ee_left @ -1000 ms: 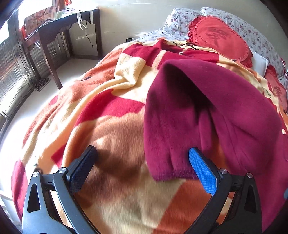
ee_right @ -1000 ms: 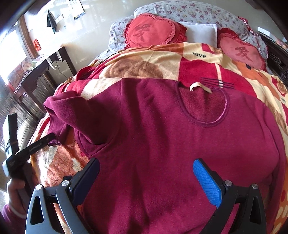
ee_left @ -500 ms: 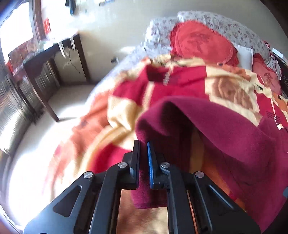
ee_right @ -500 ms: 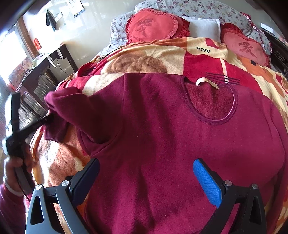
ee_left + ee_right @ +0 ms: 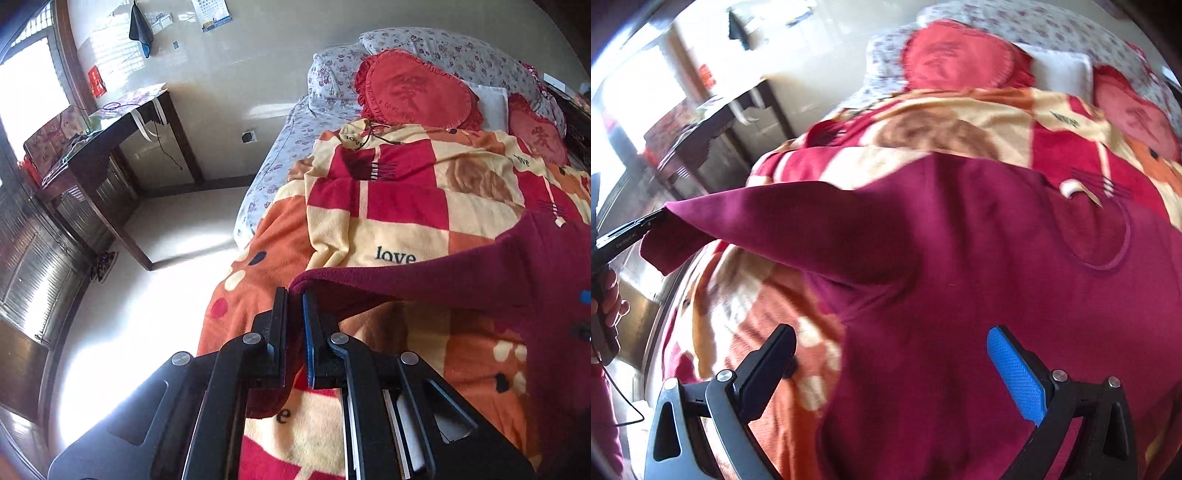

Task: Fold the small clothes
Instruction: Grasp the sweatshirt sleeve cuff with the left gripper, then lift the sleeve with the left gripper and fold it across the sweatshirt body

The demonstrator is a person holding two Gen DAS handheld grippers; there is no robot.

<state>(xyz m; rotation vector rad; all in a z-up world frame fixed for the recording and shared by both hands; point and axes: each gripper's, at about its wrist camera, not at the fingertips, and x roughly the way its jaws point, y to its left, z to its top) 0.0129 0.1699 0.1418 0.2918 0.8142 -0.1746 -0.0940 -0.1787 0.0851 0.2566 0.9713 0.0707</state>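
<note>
A maroon fleece sweater (image 5: 979, 295) lies spread on a patchwork blanket (image 5: 388, 206) that covers the bed, its round neckline toward the heart-shaped red cushions (image 5: 413, 92) at the head. The left hand-held gripper (image 5: 294, 299) is clenched on the sweater's sleeve cuff (image 5: 306, 282), pinching the cloth between its black and blue pads; the sleeve stretches taut from the pinch back to the sweater's body, lifted off the blanket. In the right wrist view this same sleeve (image 5: 768, 218) runs out leftward to the left hand-held gripper's tip at the frame edge. The right hand-held gripper (image 5: 890, 358) is released, its fingers spread wide above the sweater's lower body, holding nothing. A dark wooden desk (image 5: 92, 147) stands by the wall beyond the bed.
</note>
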